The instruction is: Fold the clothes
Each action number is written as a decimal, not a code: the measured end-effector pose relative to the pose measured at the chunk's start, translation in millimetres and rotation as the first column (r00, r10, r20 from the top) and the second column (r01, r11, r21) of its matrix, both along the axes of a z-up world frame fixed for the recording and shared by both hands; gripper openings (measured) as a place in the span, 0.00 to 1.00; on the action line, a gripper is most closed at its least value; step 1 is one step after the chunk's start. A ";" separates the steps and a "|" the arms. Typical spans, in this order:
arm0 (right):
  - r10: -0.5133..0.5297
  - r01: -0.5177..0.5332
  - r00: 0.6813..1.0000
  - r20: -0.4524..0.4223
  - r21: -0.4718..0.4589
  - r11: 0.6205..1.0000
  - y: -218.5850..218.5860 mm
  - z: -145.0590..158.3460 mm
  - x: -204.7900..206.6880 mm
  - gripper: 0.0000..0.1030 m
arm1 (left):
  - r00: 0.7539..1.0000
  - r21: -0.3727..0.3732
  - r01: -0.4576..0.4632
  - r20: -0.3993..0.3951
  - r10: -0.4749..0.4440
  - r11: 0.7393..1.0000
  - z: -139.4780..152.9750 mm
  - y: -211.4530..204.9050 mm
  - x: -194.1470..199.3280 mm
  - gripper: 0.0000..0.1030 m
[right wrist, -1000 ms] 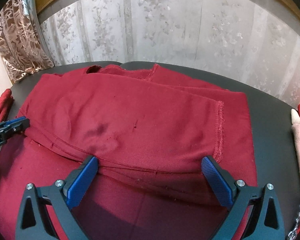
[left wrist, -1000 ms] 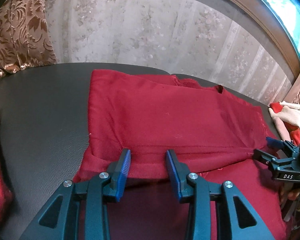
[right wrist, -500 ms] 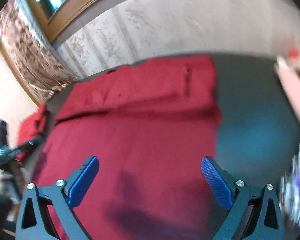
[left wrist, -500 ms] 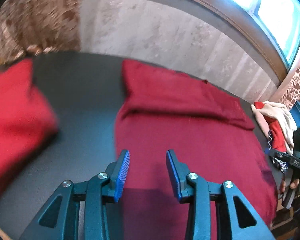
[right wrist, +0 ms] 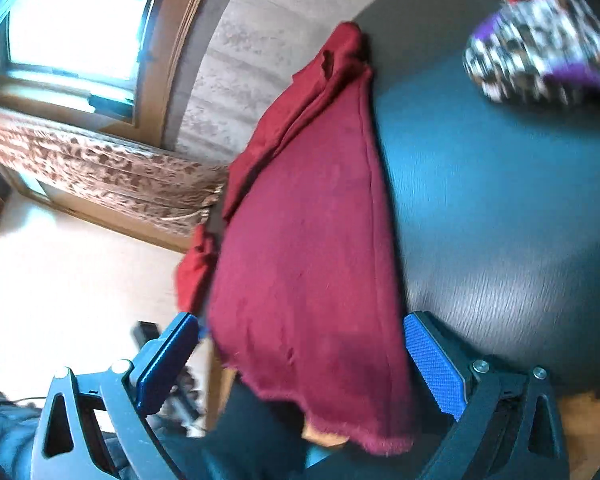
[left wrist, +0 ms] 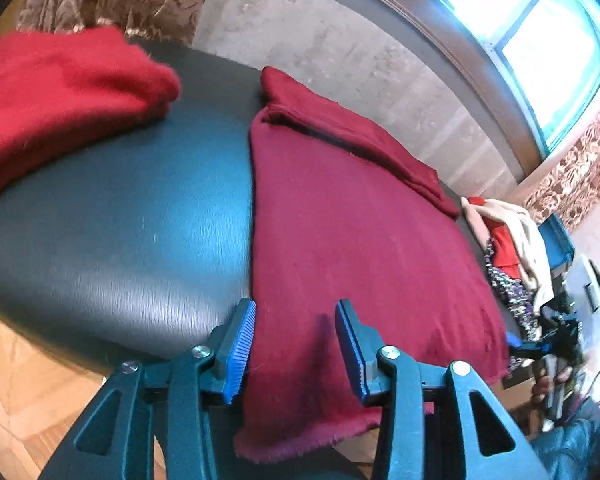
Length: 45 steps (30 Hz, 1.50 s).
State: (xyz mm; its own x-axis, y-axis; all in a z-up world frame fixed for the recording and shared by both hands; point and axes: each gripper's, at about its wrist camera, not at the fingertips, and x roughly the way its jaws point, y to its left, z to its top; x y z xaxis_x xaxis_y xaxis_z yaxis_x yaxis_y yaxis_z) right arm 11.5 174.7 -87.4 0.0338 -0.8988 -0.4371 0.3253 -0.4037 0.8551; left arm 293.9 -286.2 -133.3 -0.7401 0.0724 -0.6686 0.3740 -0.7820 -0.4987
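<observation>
A dark red garment (left wrist: 360,240) lies flat on the black table (left wrist: 120,240), its far part folded over and its near hem hanging over the table's front edge. My left gripper (left wrist: 296,344) hovers over the near left corner of the hem. Its jaws are opening, with cloth below and between them but not pinched. In the right wrist view, which is rolled sideways, the same garment (right wrist: 308,260) runs up the frame. My right gripper (right wrist: 300,360) stands wide open astride the near right corner, its pads clear of the cloth. That gripper (left wrist: 548,340) also shows at the right of the left wrist view, in a person's hand.
A folded bright red garment (left wrist: 60,92) lies at the table's far left. A pile of cream, red and patterned clothes (left wrist: 508,240) sits at the right end, and the patterned cloth (right wrist: 540,48) shows blurred. Wooden floor (left wrist: 12,400) lies below the front edge. Wall and window stand behind.
Both grippers have drawn back from the fold in the middle of the garment to its near hem, one to each corner. The right view has rolled sideways. The left jaws are slightly wider.
</observation>
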 end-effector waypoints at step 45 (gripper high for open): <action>0.196 -0.186 0.980 -0.018 0.240 0.953 -26.5 -23.1 38.5 0.14 | 0.976 0.075 0.126 0.171 -0.137 0.989 -15.9 43.0 21.1 0.12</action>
